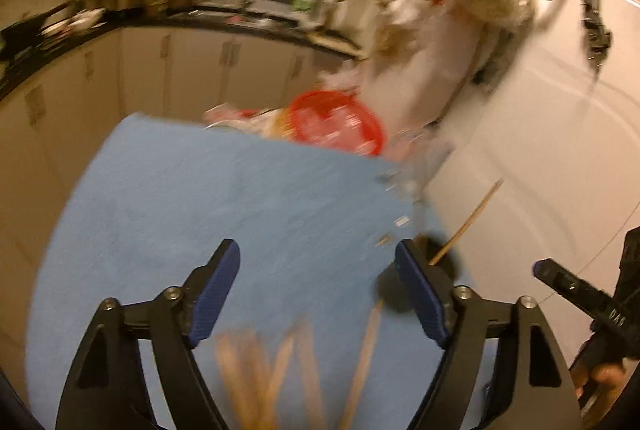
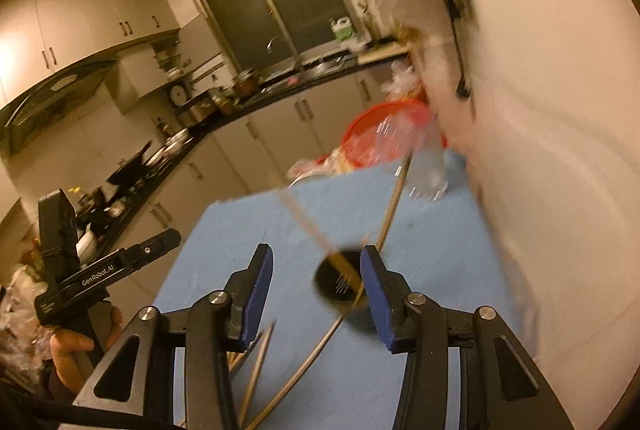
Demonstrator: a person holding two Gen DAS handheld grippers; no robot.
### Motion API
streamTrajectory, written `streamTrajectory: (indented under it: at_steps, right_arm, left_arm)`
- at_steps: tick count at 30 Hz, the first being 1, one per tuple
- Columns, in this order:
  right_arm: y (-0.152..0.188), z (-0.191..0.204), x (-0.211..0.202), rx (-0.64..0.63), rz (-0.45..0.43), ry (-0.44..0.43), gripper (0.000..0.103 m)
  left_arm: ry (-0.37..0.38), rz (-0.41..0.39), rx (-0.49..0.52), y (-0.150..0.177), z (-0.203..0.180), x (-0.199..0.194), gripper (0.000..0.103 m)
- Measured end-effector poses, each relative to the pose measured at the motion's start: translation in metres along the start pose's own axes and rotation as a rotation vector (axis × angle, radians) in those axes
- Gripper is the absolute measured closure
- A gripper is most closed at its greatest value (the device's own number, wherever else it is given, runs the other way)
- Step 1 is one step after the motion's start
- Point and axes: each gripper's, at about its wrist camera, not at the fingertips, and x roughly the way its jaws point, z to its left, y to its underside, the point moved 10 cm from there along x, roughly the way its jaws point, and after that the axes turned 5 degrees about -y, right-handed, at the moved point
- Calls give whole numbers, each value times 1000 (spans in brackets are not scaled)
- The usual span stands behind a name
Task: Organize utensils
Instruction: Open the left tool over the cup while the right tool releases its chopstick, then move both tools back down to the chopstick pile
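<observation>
Several wooden chopsticks (image 1: pixel 256 378) lie blurred on the blue table (image 1: pixel 192 198) just below my open left gripper (image 1: pixel 318 270), which holds nothing. A black round holder (image 1: pixel 436 270) stands by its right finger with a chopstick (image 1: pixel 468 222) sticking out. In the right wrist view the same black holder (image 2: pixel 340 282) sits beside my open, empty right gripper (image 2: pixel 316 282), with two chopsticks (image 2: pixel 308 226) standing in it. More loose chopsticks (image 2: pixel 260 362) lie on the blue table (image 2: pixel 440 262) under the left finger.
A red basket (image 1: pixel 340 126) and plastic clutter sit at the table's far edge. A white wall (image 2: pixel 552 150) runs along the right. Kitchen counters with pots (image 2: pixel 160 150) lie beyond. The other handheld gripper (image 2: pixel 108 270) shows at left.
</observation>
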Motion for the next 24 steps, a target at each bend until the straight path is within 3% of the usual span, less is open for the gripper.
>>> streamTrajectory:
  at_steps: [7,11,18,24]
  right_arm:
    - [91,5,48,100,160,-70,54]
    - [114,2,71,121,225,-72,54]
    - [124,5,92,134,289,-77,59]
    - [125,-14,113,138,323,15,67]
  left_arm:
    - [-147,124,-217,97,127,-4,24]
    - [-180,157,-296,121,159,-5,24]
    - [-133,173,-259,122,142,0,24]
    - [-100,218,-74,118,87,26,25]
